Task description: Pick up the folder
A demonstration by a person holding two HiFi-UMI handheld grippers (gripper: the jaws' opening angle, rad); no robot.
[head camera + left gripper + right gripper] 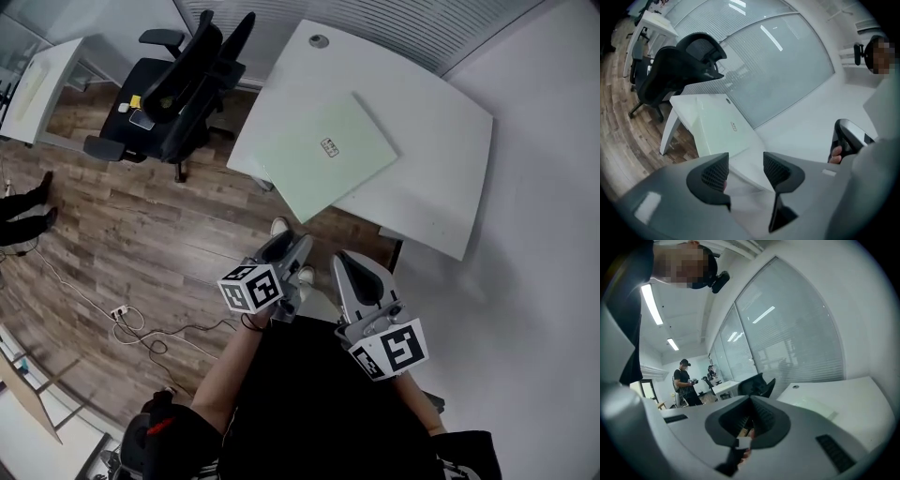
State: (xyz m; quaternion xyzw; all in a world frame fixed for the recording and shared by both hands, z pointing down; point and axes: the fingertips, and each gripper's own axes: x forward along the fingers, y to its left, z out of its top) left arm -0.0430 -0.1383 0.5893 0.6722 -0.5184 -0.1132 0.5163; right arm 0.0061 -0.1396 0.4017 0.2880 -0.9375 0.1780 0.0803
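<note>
A pale green folder (328,155) lies flat on the white table (441,112), its near corner over the table's front edge. Both grippers are held close to my body, short of the table and above the wooden floor. My left gripper (286,248) points at the folder (722,126) with its jaws open and nothing between them (746,171). To its right, my right gripper (349,264) has its jaws closed together (751,416), with nothing in them. The folder (813,406) shows faintly on the table in the right gripper view.
A black office chair (183,70) stands left of the table, with a second white desk (42,84) beyond it. Cables and a power strip (131,323) lie on the wooden floor. Another person (684,380) stands far off. A white wall runs along the right.
</note>
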